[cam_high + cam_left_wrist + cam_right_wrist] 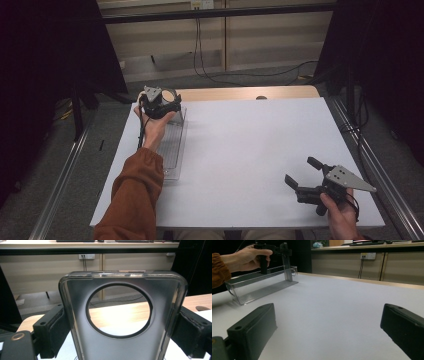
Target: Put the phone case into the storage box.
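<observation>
A grey phone case with a large round hole stands upright between the jaws of my left gripper, which is shut on its two side edges. In the high view my left gripper holds the case at the far end of a clear plastic tray on the table's left side. The right gripper view shows the case reaching down into the tray. My right gripper hovers open near the front right of the table, its jaws wide apart with nothing between them.
A white sheet covers the table, with a strip of wood along the far edge. Black frames and cables stand behind and to the sides. A metal rail runs along the right edge.
</observation>
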`<state>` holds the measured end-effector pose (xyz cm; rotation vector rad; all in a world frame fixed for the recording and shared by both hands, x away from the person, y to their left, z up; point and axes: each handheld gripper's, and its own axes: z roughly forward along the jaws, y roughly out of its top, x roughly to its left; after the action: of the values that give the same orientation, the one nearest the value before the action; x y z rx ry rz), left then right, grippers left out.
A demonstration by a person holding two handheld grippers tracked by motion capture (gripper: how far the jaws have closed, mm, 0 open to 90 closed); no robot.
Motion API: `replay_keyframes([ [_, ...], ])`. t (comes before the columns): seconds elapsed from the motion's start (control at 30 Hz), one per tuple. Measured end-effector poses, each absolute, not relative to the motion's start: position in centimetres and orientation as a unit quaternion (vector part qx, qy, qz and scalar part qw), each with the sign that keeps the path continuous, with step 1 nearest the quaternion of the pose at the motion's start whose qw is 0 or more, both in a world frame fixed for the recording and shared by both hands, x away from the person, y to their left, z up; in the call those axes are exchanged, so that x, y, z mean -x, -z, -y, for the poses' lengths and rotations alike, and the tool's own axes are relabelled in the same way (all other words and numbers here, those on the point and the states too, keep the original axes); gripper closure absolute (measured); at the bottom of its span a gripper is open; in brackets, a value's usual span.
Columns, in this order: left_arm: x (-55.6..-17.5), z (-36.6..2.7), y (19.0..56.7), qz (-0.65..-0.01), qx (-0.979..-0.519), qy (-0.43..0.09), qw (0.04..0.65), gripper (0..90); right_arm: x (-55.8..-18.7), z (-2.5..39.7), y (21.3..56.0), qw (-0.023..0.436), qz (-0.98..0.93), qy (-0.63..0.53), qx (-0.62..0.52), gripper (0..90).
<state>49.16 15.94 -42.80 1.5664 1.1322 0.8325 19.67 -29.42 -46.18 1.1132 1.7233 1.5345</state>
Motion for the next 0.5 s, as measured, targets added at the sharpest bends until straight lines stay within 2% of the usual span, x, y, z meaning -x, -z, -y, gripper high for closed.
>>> replay_keyframes([
  [0.5, -50.05, -15.46, 43.04, -0.469, -0.646, -0.342, 0.496, 10.4, -19.69, 29.48, 46.19, 0.285, -0.646, -0.575, -0.414, 0.0],
])
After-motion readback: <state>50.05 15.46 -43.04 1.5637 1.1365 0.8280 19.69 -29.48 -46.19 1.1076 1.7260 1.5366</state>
